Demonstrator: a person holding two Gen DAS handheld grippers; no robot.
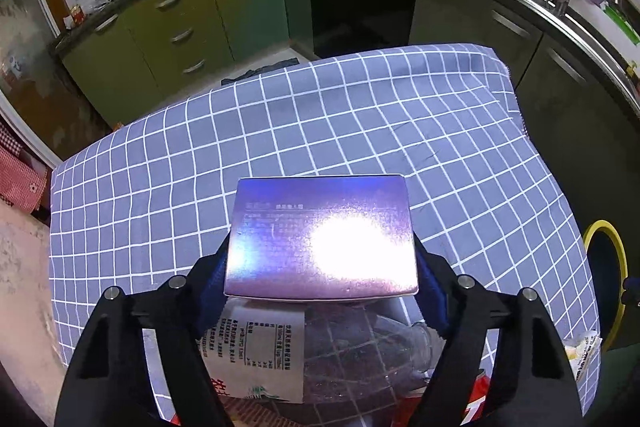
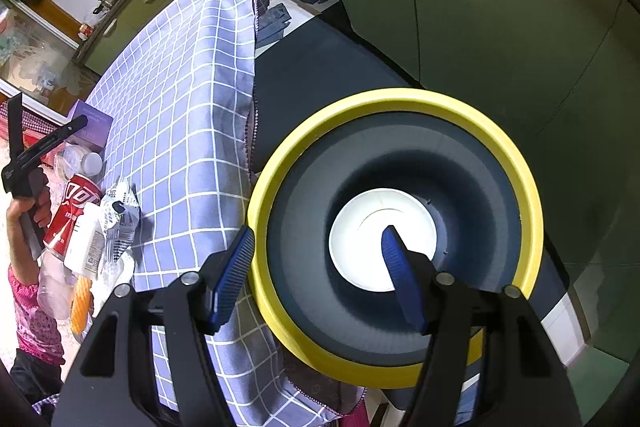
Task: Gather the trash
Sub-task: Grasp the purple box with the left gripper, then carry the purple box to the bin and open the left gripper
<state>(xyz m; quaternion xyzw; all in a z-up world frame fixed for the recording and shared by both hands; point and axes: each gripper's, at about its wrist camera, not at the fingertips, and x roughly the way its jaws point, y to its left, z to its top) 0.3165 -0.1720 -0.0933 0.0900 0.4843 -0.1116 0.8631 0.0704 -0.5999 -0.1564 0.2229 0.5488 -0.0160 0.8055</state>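
Glossy purple cardboard box (image 1: 321, 235) between the left hand-held gripper (image 1: 320, 259) fingers, above a clear plastic bottle (image 1: 320, 355) on the grid-checked cloth desk (image 1: 280, 131), yellow-rimmed dark bin (image 2: 394, 235) beside the desk's edge, white disc, perhaps a lid (image 2: 372, 227), inside it.

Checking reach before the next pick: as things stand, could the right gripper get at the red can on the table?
Probably not directly. The right gripper hangs open over the yellow-rimmed bin beside the table, and the red can lies wedged among a white bottle and crumpled wrapper.
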